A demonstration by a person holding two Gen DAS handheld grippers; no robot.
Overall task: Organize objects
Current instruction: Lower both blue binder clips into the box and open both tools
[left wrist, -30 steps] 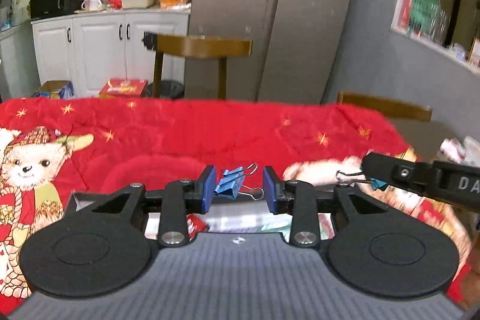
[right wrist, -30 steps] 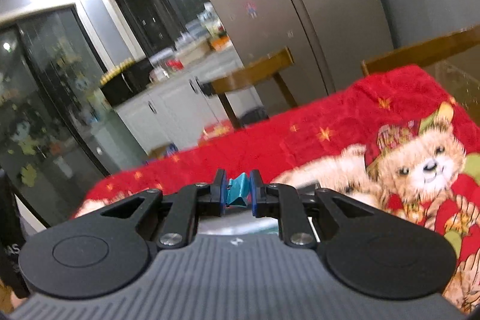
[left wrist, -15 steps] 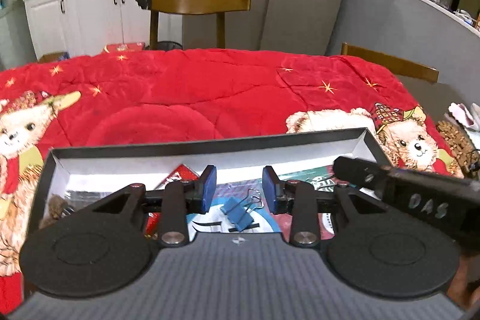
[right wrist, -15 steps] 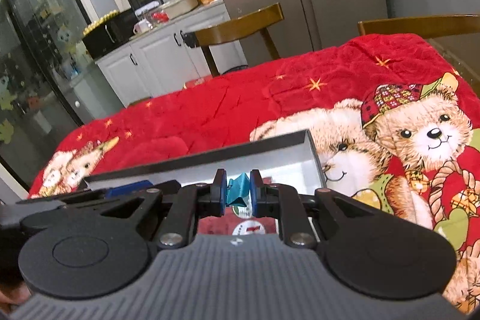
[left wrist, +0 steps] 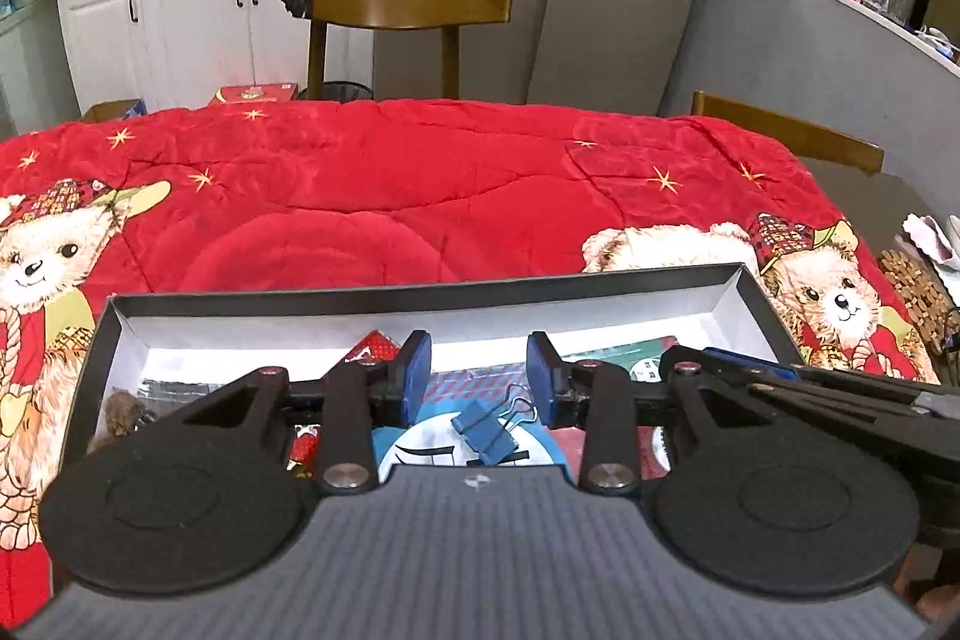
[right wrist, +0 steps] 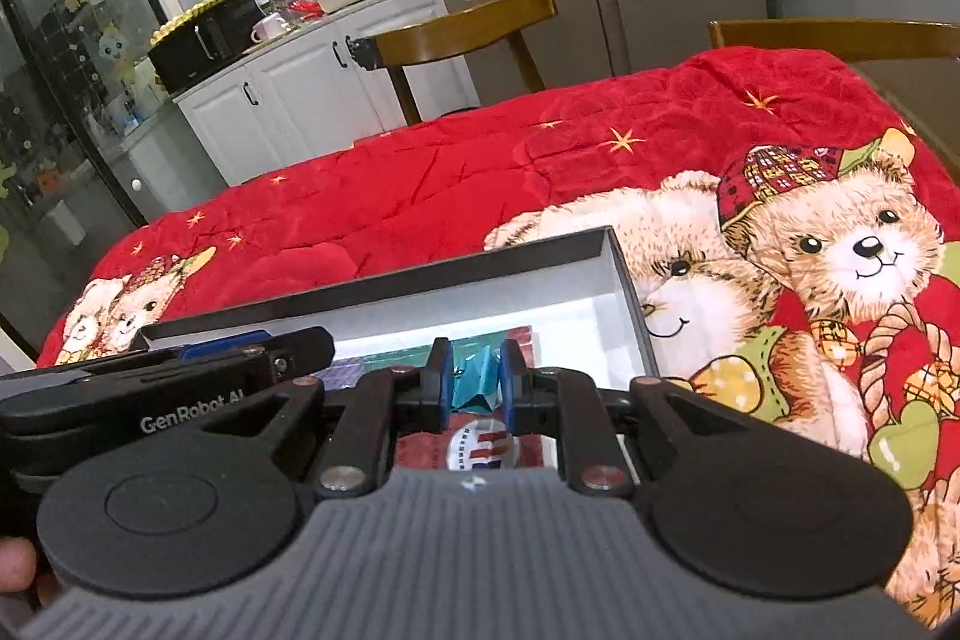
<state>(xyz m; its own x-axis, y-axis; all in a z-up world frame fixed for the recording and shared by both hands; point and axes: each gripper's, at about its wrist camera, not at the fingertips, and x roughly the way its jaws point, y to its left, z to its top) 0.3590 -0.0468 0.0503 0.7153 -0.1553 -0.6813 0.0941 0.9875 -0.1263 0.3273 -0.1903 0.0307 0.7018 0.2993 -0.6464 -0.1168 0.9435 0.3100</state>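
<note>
Left tool (left wrist: 478, 370): spread, blue binder clip (left wrist: 485, 430) lying loose in the shallow box (left wrist: 420, 305) (white-lined). Right tool (right wrist: 471, 379): pinching a teal binder clip (right wrist: 474, 383).

box (left wrist: 757, 301) near edge: hidden by hand-held grippers | teal clip (right wrist: 474, 383): partly hidden

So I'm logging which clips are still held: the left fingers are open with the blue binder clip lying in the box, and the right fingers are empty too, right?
Not quite. The right wrist view shows the right gripper shut on a teal binder clip above the box. The rest holds: the left gripper is open, and the blue binder clip lies in the box.
</note>
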